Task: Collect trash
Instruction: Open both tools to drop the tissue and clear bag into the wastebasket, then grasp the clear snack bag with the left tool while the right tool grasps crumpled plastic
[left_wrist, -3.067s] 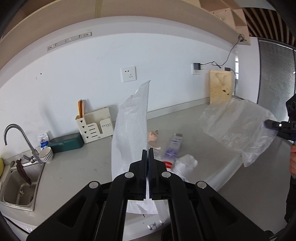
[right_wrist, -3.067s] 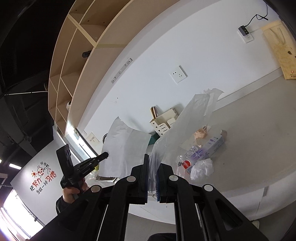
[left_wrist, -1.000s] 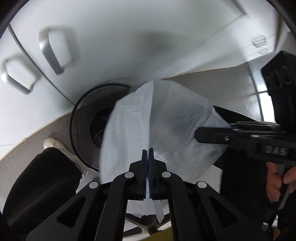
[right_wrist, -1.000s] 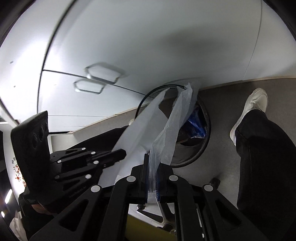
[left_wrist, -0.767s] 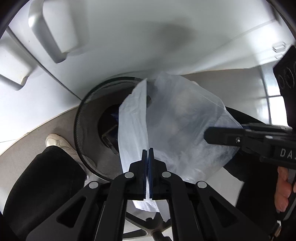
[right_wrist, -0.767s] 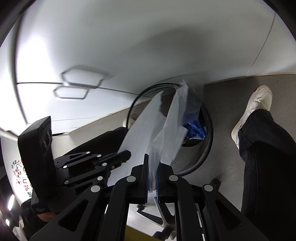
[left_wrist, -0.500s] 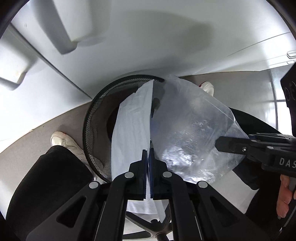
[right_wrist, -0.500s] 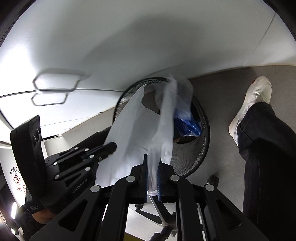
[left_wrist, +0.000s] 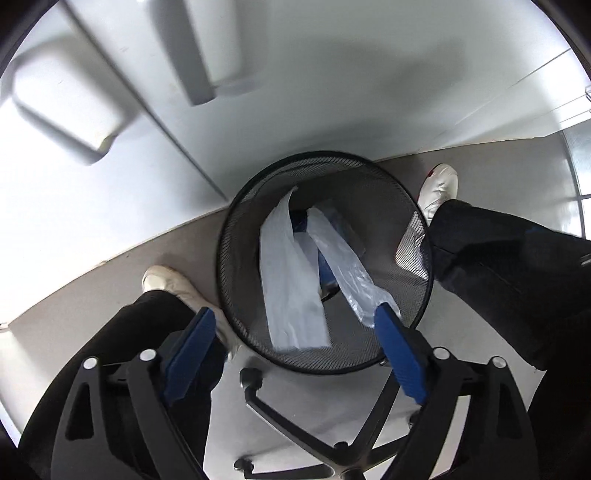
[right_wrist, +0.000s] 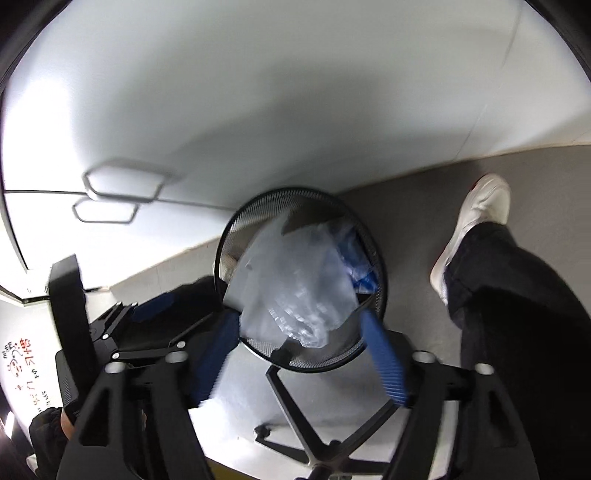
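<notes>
A round black mesh wastebasket stands on the grey floor below both grippers; it also shows in the right wrist view. A white plastic bag and a clear plastic bag lie loose inside it, over blue trash. In the right wrist view the clear bag fills the basket mouth. My left gripper is open and empty above the basket's near rim. My right gripper is open and empty above the same rim.
White cabinet doors with grey handles stand behind the basket. The person's white shoes and black trouser legs flank it. A black chair base lies just in front. The left gripper body shows at the right wrist view's left.
Both grippers have opened and let go of the plastic bags, which dropped into the wastebasket. Both grippers moved closer over the basket.
</notes>
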